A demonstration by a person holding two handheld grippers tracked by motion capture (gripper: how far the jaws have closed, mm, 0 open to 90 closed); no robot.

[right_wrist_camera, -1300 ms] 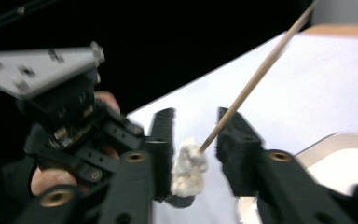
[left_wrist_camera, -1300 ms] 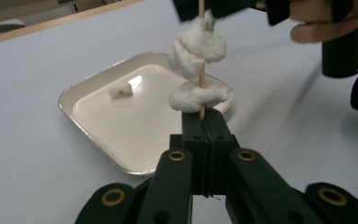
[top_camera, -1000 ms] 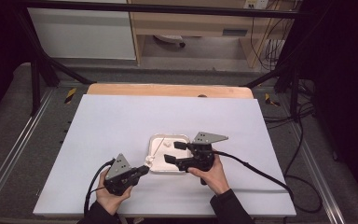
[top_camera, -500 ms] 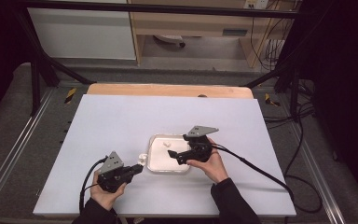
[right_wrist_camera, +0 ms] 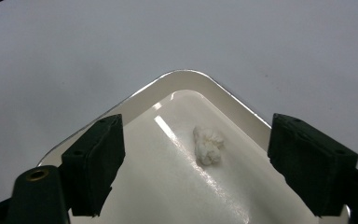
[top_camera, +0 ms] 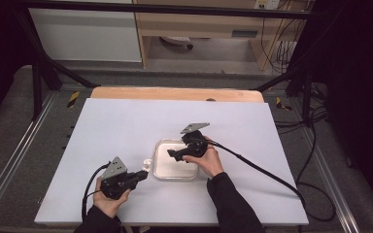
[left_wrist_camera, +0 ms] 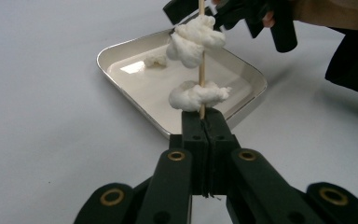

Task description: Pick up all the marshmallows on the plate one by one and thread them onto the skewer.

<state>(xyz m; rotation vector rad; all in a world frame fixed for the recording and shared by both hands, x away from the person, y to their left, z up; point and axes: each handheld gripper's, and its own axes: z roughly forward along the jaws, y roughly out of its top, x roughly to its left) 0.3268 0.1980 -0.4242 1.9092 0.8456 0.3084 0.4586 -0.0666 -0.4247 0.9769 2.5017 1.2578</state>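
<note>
White tray (top_camera: 161,171) beside left tool (top_camera: 143,175)

One camera looks forward and down from high above the table's (top_camera: 102,126) near edge. Two others ride low and close, each looking along its own jaws. All three share the white tray (top_camera: 161,145) (left_wrist_camera: 121,49) (right_wrist_camera: 186,77).

Open table (top_camera: 102,126) lies all round the tray (top_camera: 161,145); inside it, one white lump (right_wrist_camera: 208,145) lies between the open right claw (right_wrist_camera: 196,163) jaws.
</note>
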